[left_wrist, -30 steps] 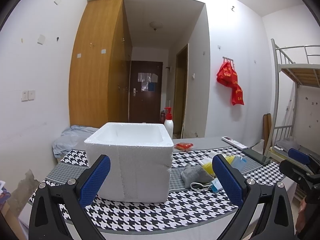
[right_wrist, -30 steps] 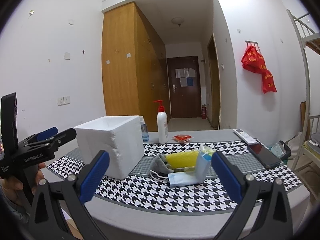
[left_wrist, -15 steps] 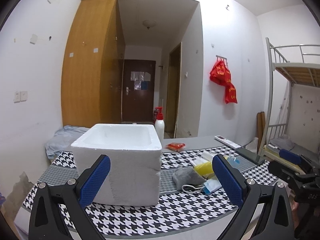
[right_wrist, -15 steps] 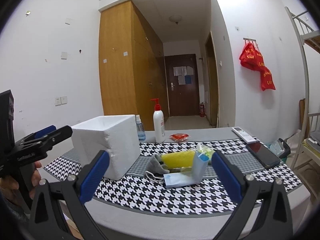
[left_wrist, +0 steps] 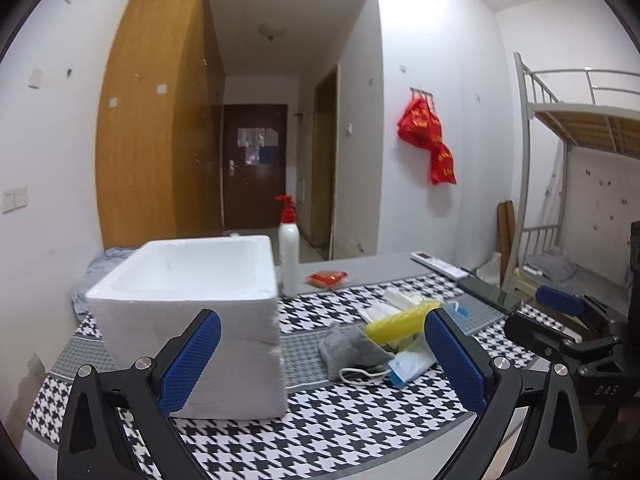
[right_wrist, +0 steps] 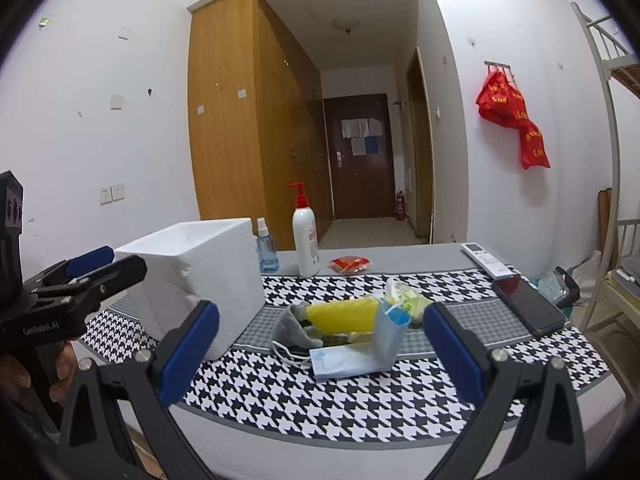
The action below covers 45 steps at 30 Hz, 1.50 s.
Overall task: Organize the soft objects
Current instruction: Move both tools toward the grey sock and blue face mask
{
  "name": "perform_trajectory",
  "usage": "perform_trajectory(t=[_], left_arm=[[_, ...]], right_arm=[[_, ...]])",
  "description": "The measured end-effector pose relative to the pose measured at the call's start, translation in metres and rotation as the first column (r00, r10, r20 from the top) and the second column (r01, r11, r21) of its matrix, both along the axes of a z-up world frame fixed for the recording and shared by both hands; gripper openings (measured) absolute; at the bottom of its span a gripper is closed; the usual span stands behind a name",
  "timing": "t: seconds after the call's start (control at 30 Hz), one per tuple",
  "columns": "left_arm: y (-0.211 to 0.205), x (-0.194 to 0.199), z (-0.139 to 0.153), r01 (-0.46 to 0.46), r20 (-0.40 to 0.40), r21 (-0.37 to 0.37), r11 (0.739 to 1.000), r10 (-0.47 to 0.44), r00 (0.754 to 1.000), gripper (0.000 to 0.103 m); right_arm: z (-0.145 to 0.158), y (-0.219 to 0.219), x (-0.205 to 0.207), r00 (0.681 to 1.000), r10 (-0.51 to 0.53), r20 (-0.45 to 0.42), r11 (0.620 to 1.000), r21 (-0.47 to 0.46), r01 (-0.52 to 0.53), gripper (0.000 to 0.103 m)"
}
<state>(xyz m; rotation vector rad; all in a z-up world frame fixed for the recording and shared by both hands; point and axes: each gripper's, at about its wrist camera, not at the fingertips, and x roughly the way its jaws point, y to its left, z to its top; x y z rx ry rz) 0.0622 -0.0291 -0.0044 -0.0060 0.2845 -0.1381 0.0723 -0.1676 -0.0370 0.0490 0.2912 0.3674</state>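
Observation:
A white foam box [left_wrist: 192, 304] [right_wrist: 200, 276] stands open-topped on the left of the houndstooth table [left_wrist: 320, 432]. To its right lies a heap of soft things: a grey pouch [left_wrist: 350, 346] [right_wrist: 290, 324], a yellow sponge [left_wrist: 400, 320] [right_wrist: 342, 314], a pale blue packet [right_wrist: 360, 354] [left_wrist: 410, 366] and a white mask cord. My left gripper [left_wrist: 320, 360] is open before the box and the heap, holding nothing. My right gripper [right_wrist: 320, 350] is open in front of the heap, empty. Each gripper shows at the edge of the other's view.
A pump bottle [right_wrist: 306, 236] [left_wrist: 289, 256], a small blue spray bottle [right_wrist: 266, 250] and a red packet [right_wrist: 350, 264] stand behind the heap. A remote [right_wrist: 486, 260] and a dark phone [right_wrist: 528, 306] lie at the right. A bunk bed frame [left_wrist: 560, 184] rises right of the table.
Both grippers have drifted closer to the table and slightly right; the box and the heap look larger. Jaws have stayed open and nothing was picked up.

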Motion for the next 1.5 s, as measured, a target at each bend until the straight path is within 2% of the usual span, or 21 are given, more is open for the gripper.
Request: perform_trajectory(t=[0.7, 1.3, 1.5], left_arm=[[-0.035, 0.049, -0.028, 0.094, -0.147, 0.043, 0.995, -0.086, 0.985, 0.102], [-0.054, 0.1, -0.053, 0.13, -0.254, 0.09, 0.987, -0.104, 0.962, 0.102], [-0.054, 0.116, -0.062, 0.121, -0.284, 0.131, 0.984, -0.08, 0.956, 0.102]], right_arm=[[-0.029, -0.022, 0.038, 0.993, -0.046, -0.105, 0.999, 0.011, 0.047, 0.103], [-0.056, -0.035, 0.075, 0.98, -0.07, -0.188, 0.997, 0.019, 0.075, 0.103], [-0.063, -0.04, 0.085, 0.975, -0.072, -0.21, 0.997, 0.026, 0.079, 0.103]])
